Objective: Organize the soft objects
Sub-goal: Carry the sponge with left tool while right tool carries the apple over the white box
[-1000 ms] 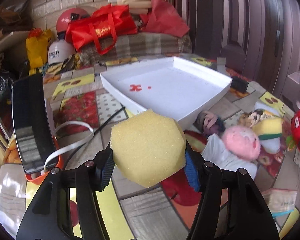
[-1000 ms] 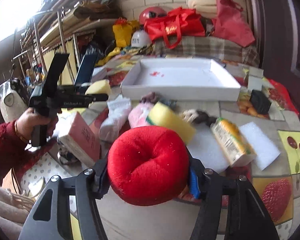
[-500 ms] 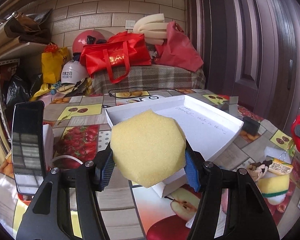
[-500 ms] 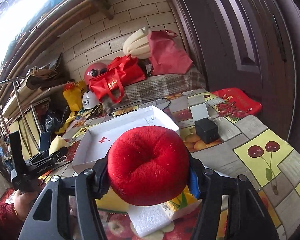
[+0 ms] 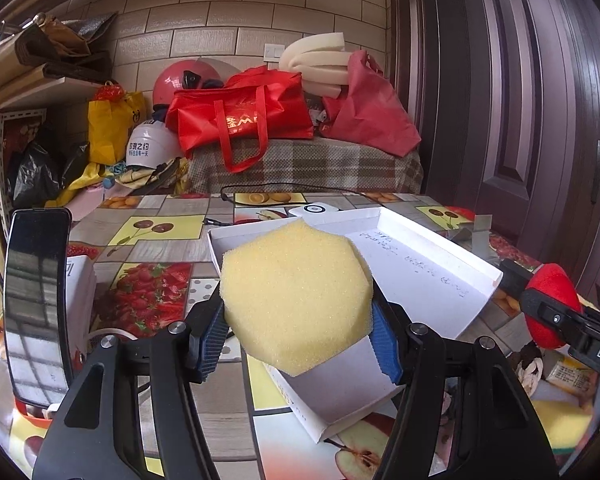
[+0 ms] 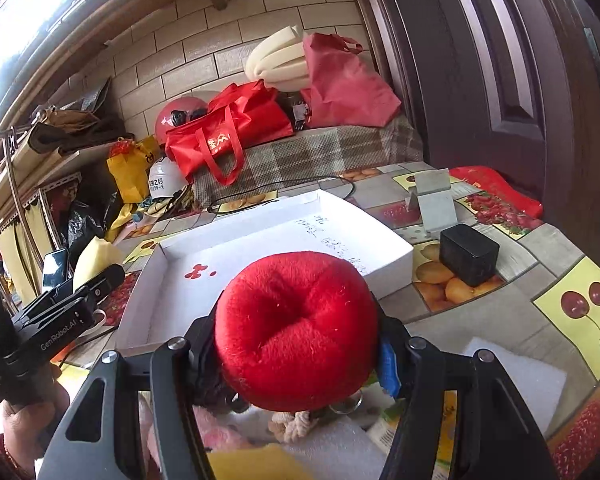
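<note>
My left gripper (image 5: 298, 338) is shut on a yellow foam sponge (image 5: 296, 296) and holds it above the near corner of the white cardboard tray (image 5: 440, 280). My right gripper (image 6: 296, 356) is shut on a red plush apple (image 6: 296, 328), held just in front of the tray (image 6: 260, 256). The plush apple also shows at the right in the left wrist view (image 5: 552, 300). The left gripper with the sponge (image 6: 94, 258) shows at the left in the right wrist view. The tray holds nothing but red marks and writing.
A black phone (image 5: 36, 304) stands at the left. A black box (image 6: 468, 254) and a grey stand (image 6: 432, 200) sit right of the tray. Soft toys, a rope knot (image 6: 296, 424) and white foam (image 6: 516, 380) lie under my right gripper. Red bags (image 5: 240, 120) fill the back.
Both grippers have risen and moved toward the white tray with their objects. The left now holds the sponge over the tray's near corner; the right has come closer to the tray's front edge.
</note>
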`<state>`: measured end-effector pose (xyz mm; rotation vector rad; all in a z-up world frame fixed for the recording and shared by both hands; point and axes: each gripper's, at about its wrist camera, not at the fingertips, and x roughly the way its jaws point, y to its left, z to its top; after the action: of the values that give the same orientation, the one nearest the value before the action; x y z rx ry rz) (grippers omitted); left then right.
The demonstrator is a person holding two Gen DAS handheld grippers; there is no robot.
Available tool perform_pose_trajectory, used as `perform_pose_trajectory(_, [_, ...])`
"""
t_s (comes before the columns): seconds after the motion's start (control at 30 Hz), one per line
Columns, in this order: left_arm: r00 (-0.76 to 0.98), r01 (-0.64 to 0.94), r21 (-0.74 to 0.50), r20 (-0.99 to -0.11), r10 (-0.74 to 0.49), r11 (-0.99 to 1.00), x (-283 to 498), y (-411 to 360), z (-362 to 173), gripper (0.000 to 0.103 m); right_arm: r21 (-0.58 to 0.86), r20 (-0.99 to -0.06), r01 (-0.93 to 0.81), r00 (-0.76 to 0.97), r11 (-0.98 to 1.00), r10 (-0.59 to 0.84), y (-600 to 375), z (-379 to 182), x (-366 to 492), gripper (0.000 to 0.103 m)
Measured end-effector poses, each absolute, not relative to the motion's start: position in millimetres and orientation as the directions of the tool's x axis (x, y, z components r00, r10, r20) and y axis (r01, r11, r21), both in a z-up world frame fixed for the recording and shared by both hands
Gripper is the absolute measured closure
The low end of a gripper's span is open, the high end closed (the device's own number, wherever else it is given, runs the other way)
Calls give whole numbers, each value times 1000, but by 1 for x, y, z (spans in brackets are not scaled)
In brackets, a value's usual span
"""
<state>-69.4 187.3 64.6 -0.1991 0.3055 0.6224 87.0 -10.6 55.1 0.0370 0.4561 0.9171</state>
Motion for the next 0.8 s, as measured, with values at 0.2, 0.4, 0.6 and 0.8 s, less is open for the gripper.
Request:
perform_pose_trajectory(0.2, [766, -599, -122, -374, 522, 791, -63, 198, 62, 41, 214, -351, -687, 610, 695, 711, -9, 58, 119, 41])
perform_pose_trajectory(0.4, [746, -622, -100, -376, 549, 777, -49, 206, 63, 41, 243, -386, -628, 636, 739, 668, 0, 57, 165, 40])
perform_pose_trajectory(0.6, [730, -641, -100, -388, 563, 761, -38, 217, 63, 41, 202, -384, -687, 600, 698, 702, 28, 60, 168, 40])
perform_pose_trajectory(0.8, [729, -618, -43, -406, 552, 785, -24, 212, 62, 41, 137, -414, -816, 468, 562, 781, 75, 58, 140, 40])
